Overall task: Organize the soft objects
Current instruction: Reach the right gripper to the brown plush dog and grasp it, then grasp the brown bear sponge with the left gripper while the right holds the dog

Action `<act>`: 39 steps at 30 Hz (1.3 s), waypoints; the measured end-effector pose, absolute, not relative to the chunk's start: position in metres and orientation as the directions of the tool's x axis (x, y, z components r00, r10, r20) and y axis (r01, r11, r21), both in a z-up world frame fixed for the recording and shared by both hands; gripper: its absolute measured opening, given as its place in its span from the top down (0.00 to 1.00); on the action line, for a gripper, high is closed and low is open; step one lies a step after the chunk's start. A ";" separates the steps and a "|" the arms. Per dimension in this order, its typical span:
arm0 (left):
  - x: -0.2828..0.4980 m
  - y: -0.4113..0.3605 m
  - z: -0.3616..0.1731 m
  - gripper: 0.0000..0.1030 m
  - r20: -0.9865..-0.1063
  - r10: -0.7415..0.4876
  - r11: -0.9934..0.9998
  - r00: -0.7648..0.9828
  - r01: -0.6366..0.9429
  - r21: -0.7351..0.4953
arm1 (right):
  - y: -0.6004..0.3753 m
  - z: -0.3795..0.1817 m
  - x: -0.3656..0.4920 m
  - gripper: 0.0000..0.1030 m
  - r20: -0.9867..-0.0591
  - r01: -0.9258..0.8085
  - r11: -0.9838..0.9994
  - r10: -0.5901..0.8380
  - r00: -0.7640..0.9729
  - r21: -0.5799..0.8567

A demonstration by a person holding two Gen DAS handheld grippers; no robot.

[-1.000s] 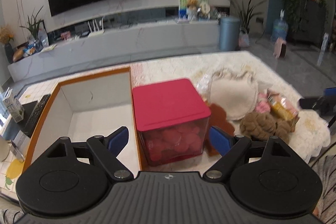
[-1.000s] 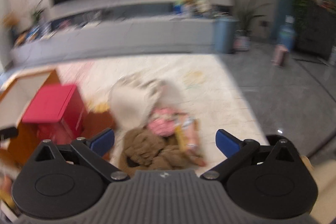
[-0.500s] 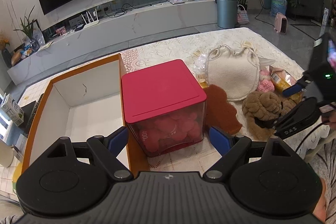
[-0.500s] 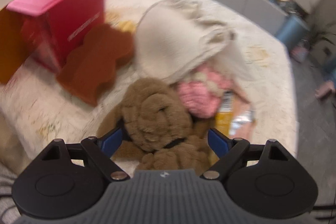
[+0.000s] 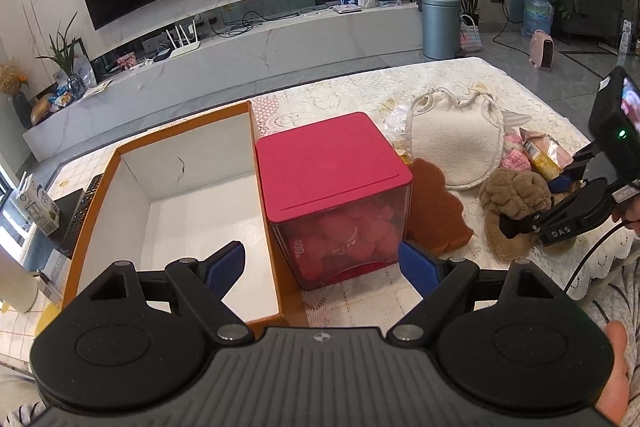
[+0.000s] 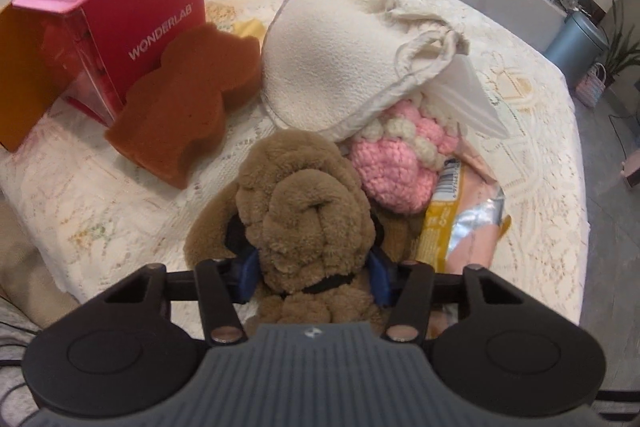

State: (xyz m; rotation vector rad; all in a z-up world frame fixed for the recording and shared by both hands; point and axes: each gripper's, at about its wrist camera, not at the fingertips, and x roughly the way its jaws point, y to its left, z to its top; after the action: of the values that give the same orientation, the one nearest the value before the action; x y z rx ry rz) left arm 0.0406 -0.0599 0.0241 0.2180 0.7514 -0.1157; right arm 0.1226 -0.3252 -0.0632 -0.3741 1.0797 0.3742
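brown plush dog [image 6: 304,215] sits clamped between the just-closing jaws of the right claw [image 6: 312,277] on the worktop [image 6: 100,211], unlifted, while the orange box [image 5: 92,211] by the spread left claw [image 5: 320,265] holds nothing, so sorting has barely begun.

Your fluffy brown plush dog [image 6: 304,211] lies face-up at the pile's six o'clock; the pink crocheted ball [image 6: 394,163] touches its two o'clock side.
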 end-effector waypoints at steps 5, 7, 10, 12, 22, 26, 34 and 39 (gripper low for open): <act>0.044 -0.063 0.021 0.01 -0.717 -0.070 0.974 0.694 0.204 0.102 | -0.321 -0.026 0.090 0.50 -0.845 -0.417 0.907 0.178 0.504 -0.057; 0.046 -0.069 0.021 0.01 -0.721 -0.103 0.967 0.685 0.238 0.088 | -0.322 -0.011 0.077 0.50 -0.811 -0.371 0.929 0.217 0.544 0.000; 0.050 -0.080 0.019 0.01 -0.724 -0.140 0.958 0.675 0.278 0.074 | -0.319 0.003 0.066 0.49 -0.764 -0.289 0.957 0.175 0.621 -0.015; 0.053 -0.088 0.017 0.01 -0.718 -0.163 0.952 0.677 0.298 0.065 | -0.328 0.013 0.067 0.49 -0.735 -0.205 0.978 0.172 0.656 0.045; 0.073 -0.133 -0.004 0.01 -0.765 -0.221 0.908 0.605 0.415 0.066 | -0.365 0.018 0.042 0.49 -0.588 0.023 0.965 0.141 0.796 0.262; 0.093 -0.152 -0.022 0.01 -0.805 -0.175 0.925 0.567 0.375 0.063 | -0.381 0.014 0.034 0.49 -0.575 0.068 0.954 0.119 0.810 0.292; 0.107 -0.168 -0.054 0.01 -0.791 -0.085 0.967 0.606 0.242 0.082 | -0.389 -0.017 0.066 0.49 -0.660 0.128 0.964 0.060 0.749 0.234; 0.114 -0.179 -0.065 0.01 -0.790 -0.042 0.973 0.612 0.204 0.107 | -0.389 -0.020 0.068 0.49 -0.650 0.103 0.963 0.087 0.755 0.248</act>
State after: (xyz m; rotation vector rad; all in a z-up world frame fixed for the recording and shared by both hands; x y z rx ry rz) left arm 0.1144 -0.1795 -0.0653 0.1934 0.9024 -0.1426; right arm 0.0682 -0.3885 -0.0200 0.2780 0.7174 -0.0085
